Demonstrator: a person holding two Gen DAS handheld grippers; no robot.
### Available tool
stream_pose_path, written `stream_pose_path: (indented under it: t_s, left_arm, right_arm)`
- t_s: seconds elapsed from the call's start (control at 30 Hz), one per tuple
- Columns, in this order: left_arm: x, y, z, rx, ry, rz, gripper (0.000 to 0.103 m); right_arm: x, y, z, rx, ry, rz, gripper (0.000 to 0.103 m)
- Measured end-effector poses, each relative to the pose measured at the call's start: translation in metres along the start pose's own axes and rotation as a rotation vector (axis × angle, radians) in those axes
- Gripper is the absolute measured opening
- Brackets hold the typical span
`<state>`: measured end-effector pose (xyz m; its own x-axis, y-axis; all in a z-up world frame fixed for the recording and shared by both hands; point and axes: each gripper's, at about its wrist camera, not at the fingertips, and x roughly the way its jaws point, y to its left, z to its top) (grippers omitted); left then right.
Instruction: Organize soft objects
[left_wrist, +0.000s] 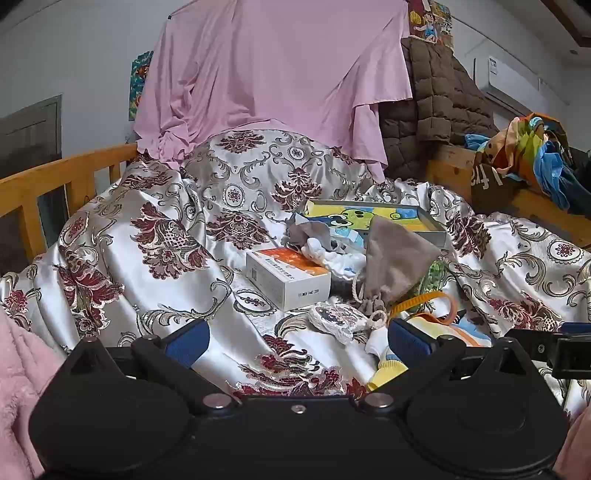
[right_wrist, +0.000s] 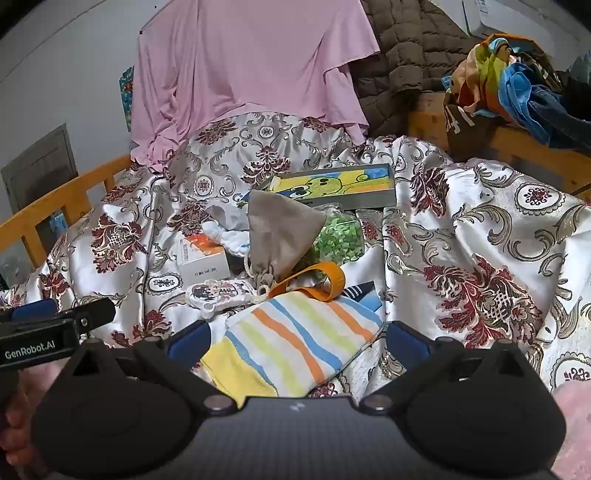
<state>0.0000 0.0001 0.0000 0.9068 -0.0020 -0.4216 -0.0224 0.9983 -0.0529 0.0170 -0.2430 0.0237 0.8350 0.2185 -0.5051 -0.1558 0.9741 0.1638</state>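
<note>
Only the right view shows the whole striped sock (right_wrist: 295, 343), lying diagonally, cuff toward upper right. Both the left gripper (left_wrist: 297, 339) and the right gripper (right_wrist: 297, 341) gape wide, holding nothing.

A bed covered with a shiny white spread (left_wrist: 140, 258) patterned in dark red and grey fills the scene. A wooden rail (left_wrist: 48, 184) runs along its left side, and more wooden frame (right_wrist: 517, 147) stands far right. The wall (left_wrist: 74, 55) behind is plain and pale, with a grey panel (left_wrist: 29, 133) at far left. An air conditioner (left_wrist: 513, 81) hangs high on the right wall. A pink sheet (left_wrist: 277, 66) drapes at the far end, beside a brown quilted coat (left_wrist: 443, 103). Light is even and soft.
</note>
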Motion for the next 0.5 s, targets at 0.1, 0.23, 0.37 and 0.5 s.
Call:
stream_pose_path:
  t_s: [0.1,0.23,0.37,0.5]
  left_arm:
    - [-0.0005,0.0002,0.0000,0.001,-0.003,-0.001,0.102]
    - [0.0000,0.0002,0.0000,0.001,0.001,0.002,0.102]
    - [0.0000,0.0000,0.0000,0.003,0.001,0.002,0.102]
    - [-0.0006,0.0004,0.0000,0.001,-0.001,0.001,0.102]
  right_arm:
    - [-0.0004,-0.0005,-0.0010,-0.005,-0.002,-0.001,0.103]
    - [0.0009,0.0010,0.0003,-0.013,0.012,-0.010,0.103]
    - [0.0008,0.0005,0.0004,-0.013,0.015,-0.009,0.103]
    - [0.0002,0.0002,0.0001,-0.012,0.014,-0.009,0.103]
